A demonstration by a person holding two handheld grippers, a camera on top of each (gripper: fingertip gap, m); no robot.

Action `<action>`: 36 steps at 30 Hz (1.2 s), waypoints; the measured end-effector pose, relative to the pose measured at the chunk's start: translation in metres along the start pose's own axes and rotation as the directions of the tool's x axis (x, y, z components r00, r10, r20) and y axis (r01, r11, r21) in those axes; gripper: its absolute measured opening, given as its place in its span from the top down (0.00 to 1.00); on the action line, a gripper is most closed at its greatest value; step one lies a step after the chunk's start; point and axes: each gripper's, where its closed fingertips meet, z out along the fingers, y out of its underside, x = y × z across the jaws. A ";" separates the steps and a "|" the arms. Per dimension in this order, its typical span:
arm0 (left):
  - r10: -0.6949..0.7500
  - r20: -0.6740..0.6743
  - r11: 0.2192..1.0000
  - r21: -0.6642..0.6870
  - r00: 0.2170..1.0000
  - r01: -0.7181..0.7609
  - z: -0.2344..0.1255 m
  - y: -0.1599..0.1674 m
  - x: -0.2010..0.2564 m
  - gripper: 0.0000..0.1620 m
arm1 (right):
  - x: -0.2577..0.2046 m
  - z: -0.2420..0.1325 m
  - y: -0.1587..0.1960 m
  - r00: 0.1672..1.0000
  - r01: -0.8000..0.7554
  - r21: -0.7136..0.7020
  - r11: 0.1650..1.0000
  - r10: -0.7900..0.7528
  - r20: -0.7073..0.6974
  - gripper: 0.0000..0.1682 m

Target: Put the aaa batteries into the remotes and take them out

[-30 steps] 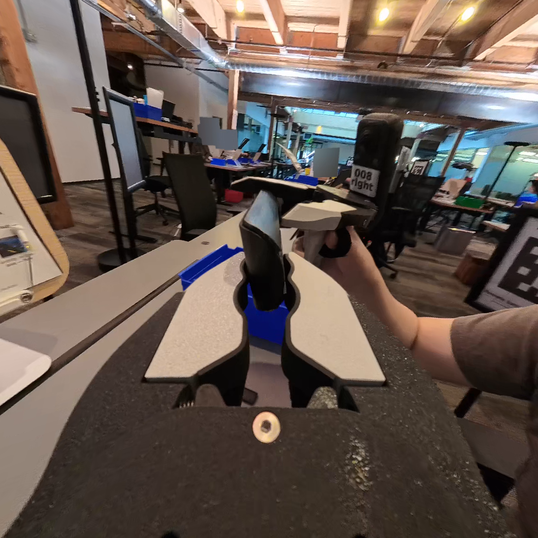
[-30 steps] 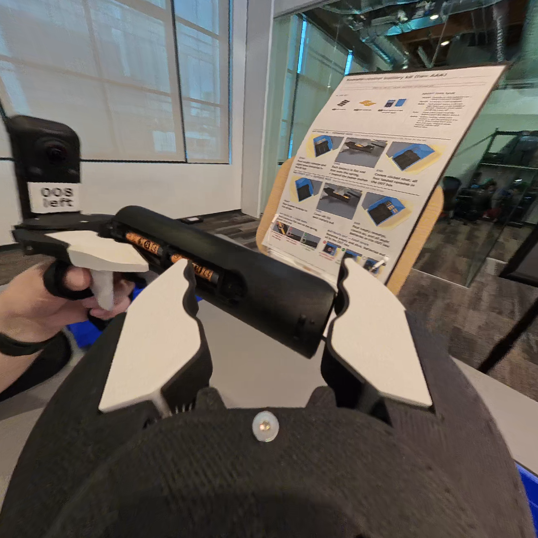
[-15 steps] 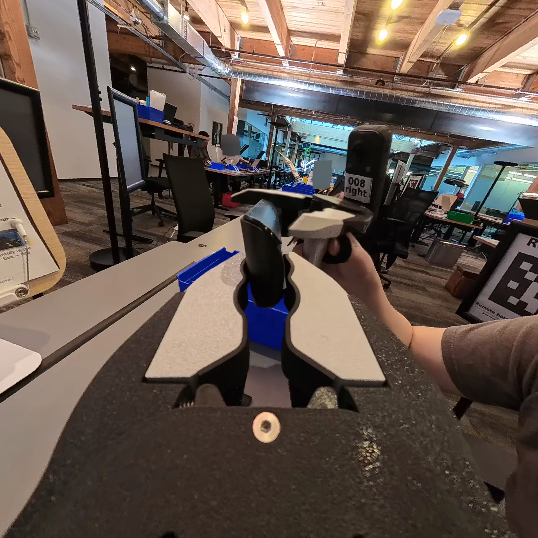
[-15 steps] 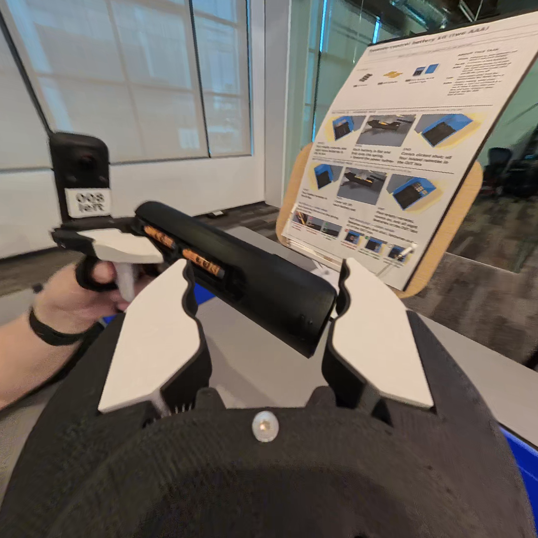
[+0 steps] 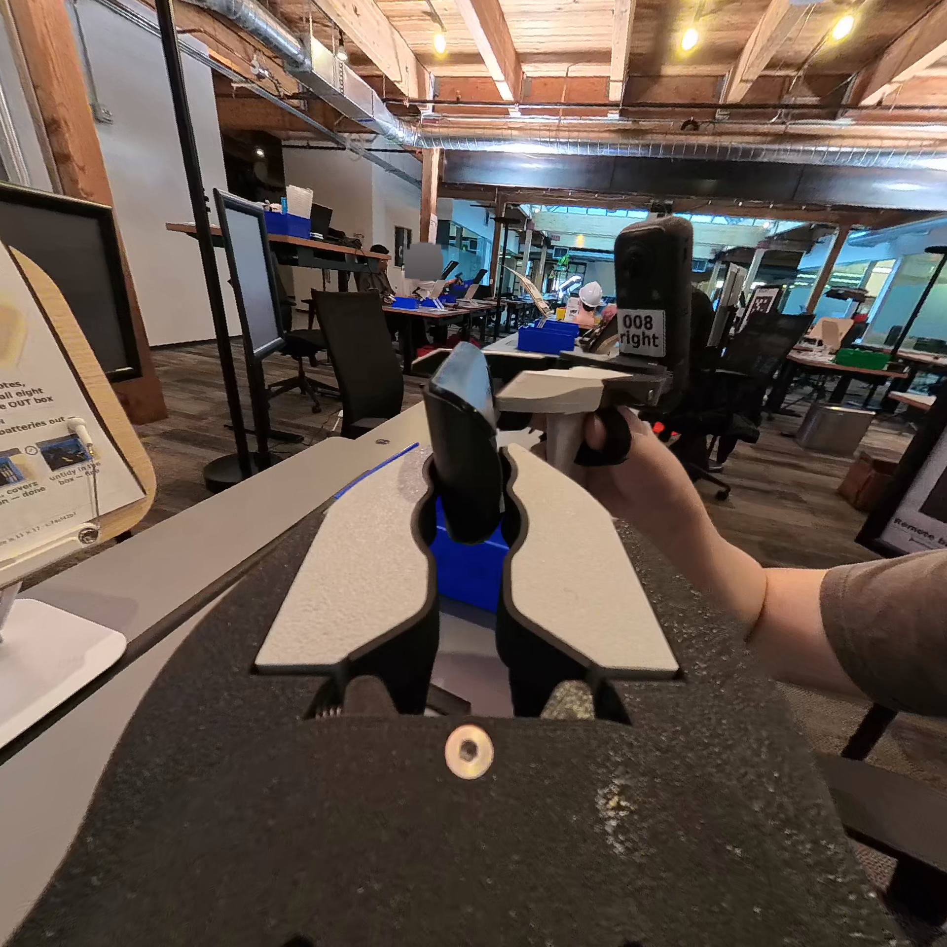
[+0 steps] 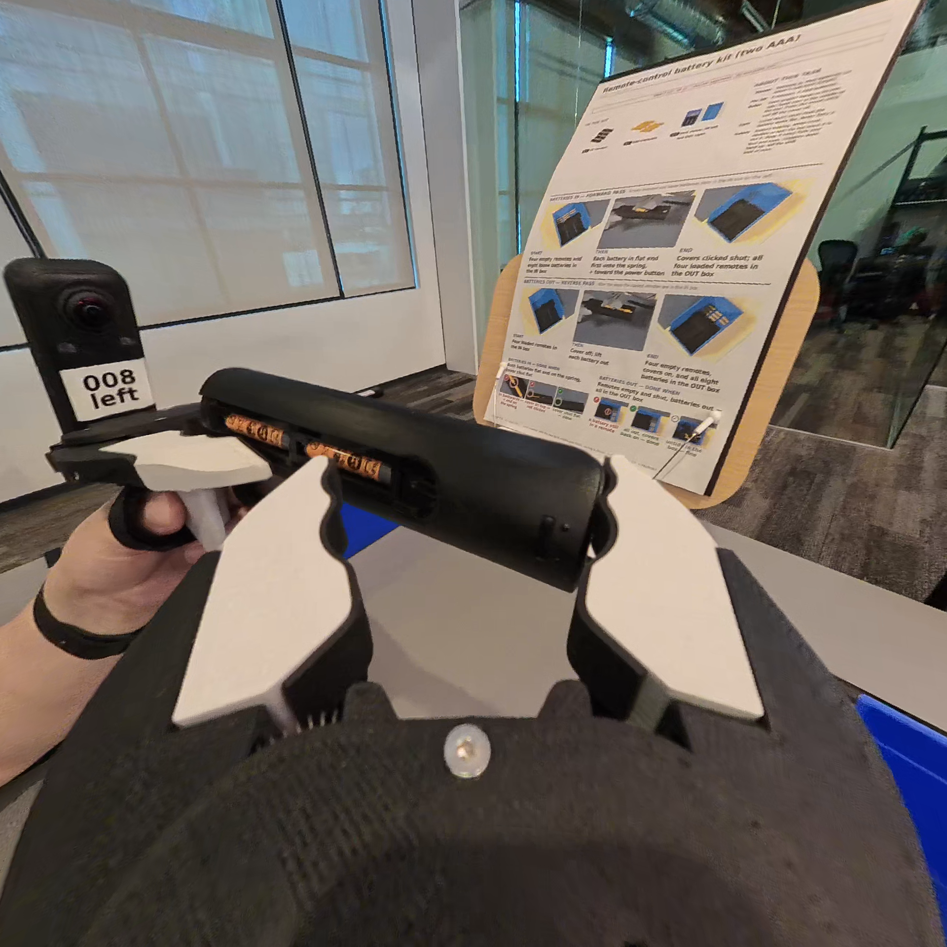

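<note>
A black remote (image 5: 464, 461) stood clamped between the jaws of the left gripper (image 5: 464, 492) at the centre of the left wrist frame, its upper end tilted up and away from the camera above a blue bin (image 5: 469, 569) on the grey worktop (image 5: 215, 533). In the right wrist frame the same remote (image 6: 461, 476) ran across the middle from upper left to lower right, its back cover off and two orange AAA batteries (image 6: 307, 443) seated end to end in the open compartment. The right gripper (image 6: 466, 512) had its jaws spread wide, one finger on either side of the remote's nearer end; the right-hand finger (image 6: 661, 589) sat against the remote's end, while whether the left-hand one touched the body could not be told.

At the left of that frame a person's hand (image 6: 118, 569), a dark band at the wrist, held the left gripper's handle, with a black camera pod (image 6: 77, 333) bearing a white label rising above it. An illustrated instruction sheet (image 6: 666, 266) on a rounded wooden board leaned at the upper right, behind the worktop (image 6: 461, 640). A corner of a blue bin (image 6: 907, 758) showed at the lower right edge.

In the left wrist frame, the other hand (image 5: 640, 476) held the right gripper (image 5: 558, 397) just right of the remote's upper end, against an open office of desks and black chairs (image 5: 358, 358) under wooden ceiling beams.
</note>
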 end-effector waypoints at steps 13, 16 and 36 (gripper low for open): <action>0.091 0.000 0.996 -0.021 0.996 -0.091 0.002 0.001 0.009 0.87 | -0.004 -0.002 -0.002 0.996 0.059 -0.013 0.998 -0.058 0.068 0.41; 0.083 -0.018 0.996 -0.003 0.996 -0.084 0.003 -0.001 0.014 0.87 | -0.010 -0.002 -0.002 0.989 0.100 -0.020 0.995 -0.098 0.112 0.38; 0.126 -0.040 0.992 0.005 0.991 -0.126 -0.003 -0.008 0.017 0.87 | -0.019 -0.006 0.001 0.961 -0.027 -0.066 0.997 0.044 0.272 0.54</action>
